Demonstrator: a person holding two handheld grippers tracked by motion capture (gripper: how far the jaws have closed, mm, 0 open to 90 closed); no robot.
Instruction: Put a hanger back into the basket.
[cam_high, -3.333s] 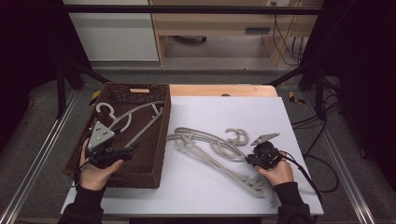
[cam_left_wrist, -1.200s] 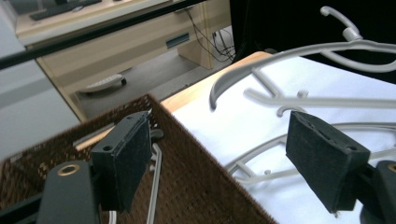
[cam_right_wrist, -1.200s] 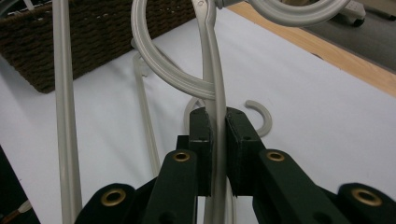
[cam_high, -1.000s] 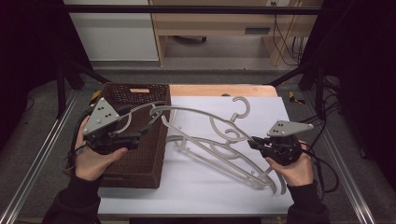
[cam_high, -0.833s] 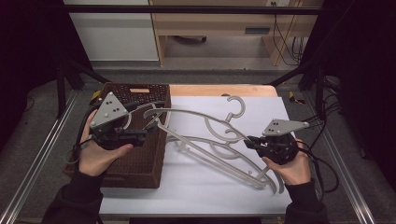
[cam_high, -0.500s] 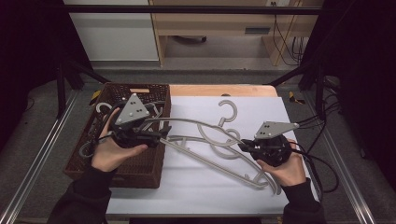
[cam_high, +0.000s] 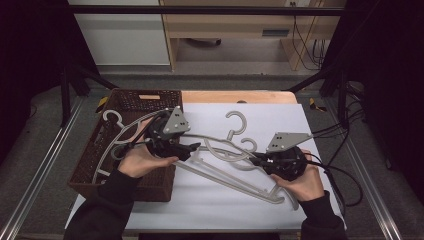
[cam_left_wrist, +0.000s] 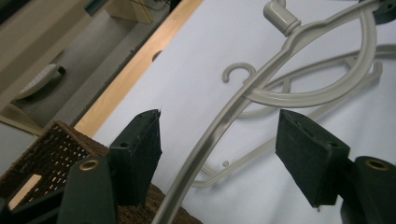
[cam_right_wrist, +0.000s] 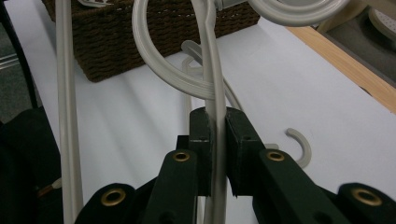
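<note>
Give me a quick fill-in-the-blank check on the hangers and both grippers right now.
1. The right gripper is ____ on a beige plastic hanger.
2. The left gripper has a hanger arm between its ____ jaws.
3. The dark brown ____ basket sits at the white table's left.

Missing: shut; open; wicker

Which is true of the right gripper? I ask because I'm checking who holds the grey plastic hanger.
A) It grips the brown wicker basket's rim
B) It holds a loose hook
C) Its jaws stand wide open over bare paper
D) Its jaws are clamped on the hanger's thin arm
D: in the right gripper view, the right gripper has its black pads pressed together on the thin arm of the grey plastic hanger.
</note>
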